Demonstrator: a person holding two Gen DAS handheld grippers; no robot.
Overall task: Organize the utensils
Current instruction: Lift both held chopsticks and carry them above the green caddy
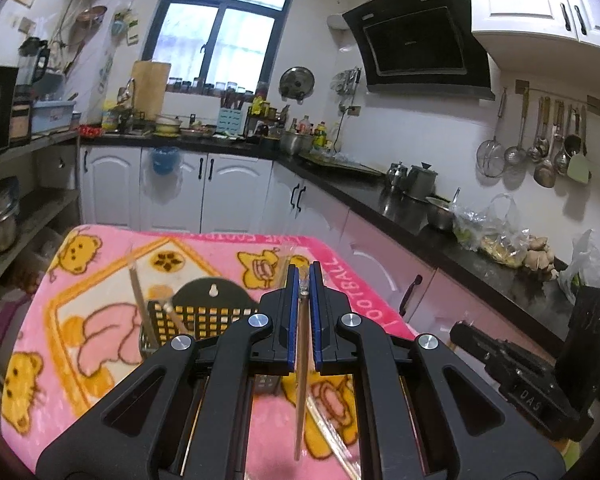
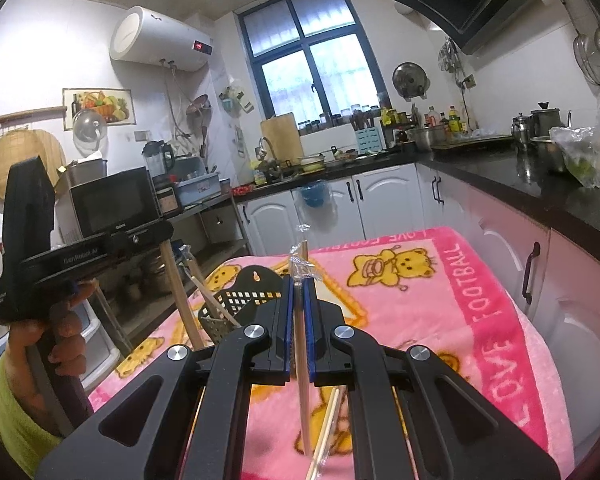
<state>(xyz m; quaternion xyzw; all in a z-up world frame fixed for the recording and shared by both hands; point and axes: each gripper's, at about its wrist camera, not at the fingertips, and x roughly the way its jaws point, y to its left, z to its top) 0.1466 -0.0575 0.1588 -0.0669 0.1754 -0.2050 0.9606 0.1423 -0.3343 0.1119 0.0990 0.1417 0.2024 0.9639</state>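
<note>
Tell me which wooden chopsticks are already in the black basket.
The two bare wooden chopsticks leaning in the black slotted basket; the others are clamped in tongs or flat on the blanket.

Two claws [image 1: 304, 280] [image 2: 299, 288], four chopsticks [image 1: 302, 360], one black basket [image 1: 204, 316].

The blanket [image 1: 204, 248] on the table is a soft, fluffy cloth with a matt pile, and the black basket [image 1: 204, 312] near its left edge is matt plastic with a perforated wall. The chopsticks [image 1: 302, 360] look like plain, unpolished wood, and one [image 2: 300, 264] carries a crinkled, clear, shiny plastic wrapper at its top. The left gripper [image 1: 304, 280] and the right gripper [image 2: 299, 284] are matt black plastic with blue pads and shiny round metal bolts, and the countertop [image 1: 400, 204] is a glossy black stone.
</note>
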